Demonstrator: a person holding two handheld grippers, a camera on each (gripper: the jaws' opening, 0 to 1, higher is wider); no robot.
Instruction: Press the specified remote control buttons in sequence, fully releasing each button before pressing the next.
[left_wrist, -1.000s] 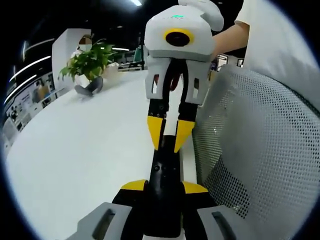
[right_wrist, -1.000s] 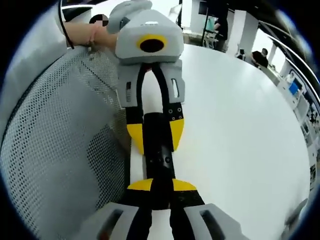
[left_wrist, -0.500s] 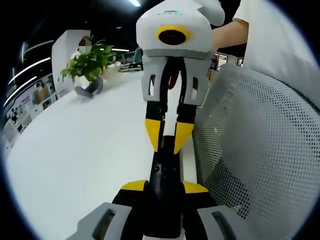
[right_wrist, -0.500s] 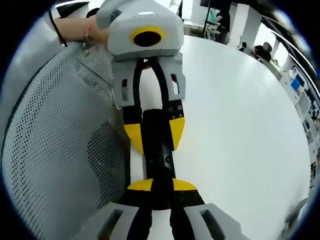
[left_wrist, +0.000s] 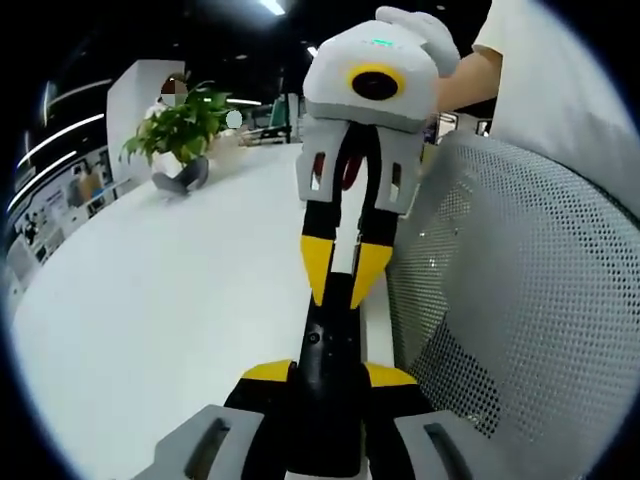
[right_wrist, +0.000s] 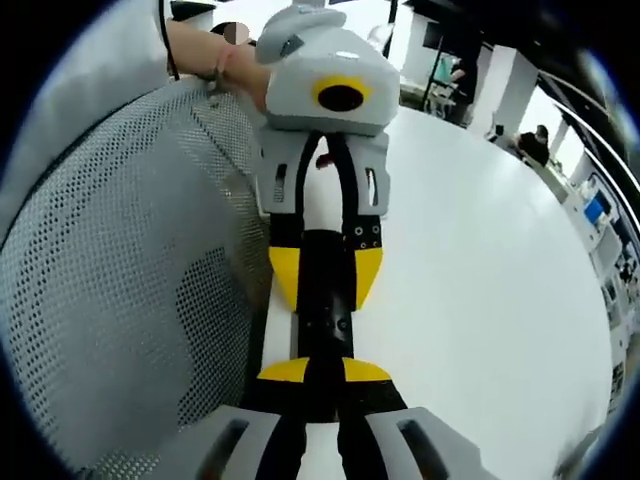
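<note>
Over the white desk (left_wrist: 150, 320) beside a mesh chair (left_wrist: 520, 300), the left gripper (left_wrist: 328, 378) is clamping the black remote control (left_wrist: 330, 340) steady while the right gripper (left_wrist: 345, 270), jaws nearly closed, is hovering at its buttons.

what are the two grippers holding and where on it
Both hold one black remote: the left gripper clamps one end, the right gripper the other.
</note>
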